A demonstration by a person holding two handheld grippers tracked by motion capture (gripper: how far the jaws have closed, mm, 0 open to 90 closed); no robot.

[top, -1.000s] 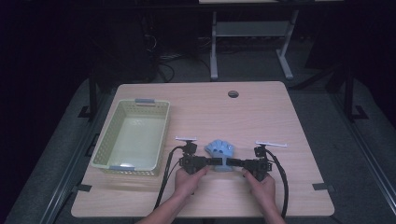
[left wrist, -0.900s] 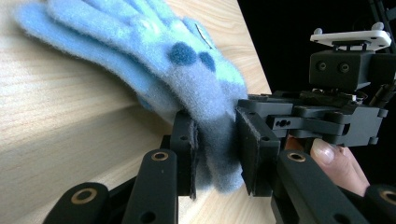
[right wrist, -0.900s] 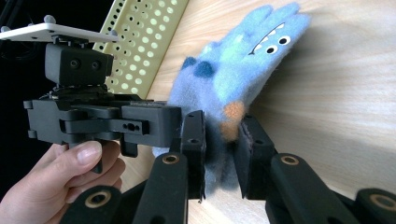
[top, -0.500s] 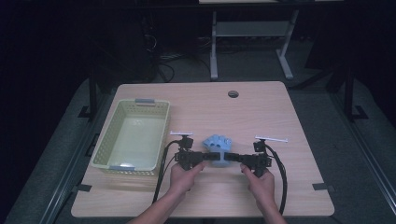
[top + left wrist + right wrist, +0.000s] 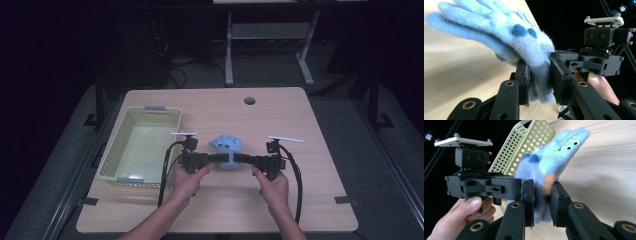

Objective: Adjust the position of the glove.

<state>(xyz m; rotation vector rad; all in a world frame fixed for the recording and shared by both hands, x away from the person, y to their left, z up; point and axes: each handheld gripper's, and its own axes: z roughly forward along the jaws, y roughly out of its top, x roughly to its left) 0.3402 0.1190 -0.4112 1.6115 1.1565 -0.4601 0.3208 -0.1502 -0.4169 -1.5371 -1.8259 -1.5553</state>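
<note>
A fuzzy light-blue glove with dark blue spots and a cartoon face sits mid-table, held up from both sides. My left gripper is shut on its cuff; in the left gripper view the glove is pinched between the pads of that gripper. My right gripper comes in from the opposite side, shut on the same cuff. In the right gripper view the glove rises from between the jaws of that gripper, its eyes and teeth facing the camera.
A pale yellow perforated basket stands to the left of the glove, also seen behind the left hand as the basket. The wooden table has a cable hole near its far edge. Dark floor and a desk frame lie beyond.
Both grippers and the glove have shifted slightly away from me across the table, and the glove stands more raised between them. Both grips are unchanged.
</note>
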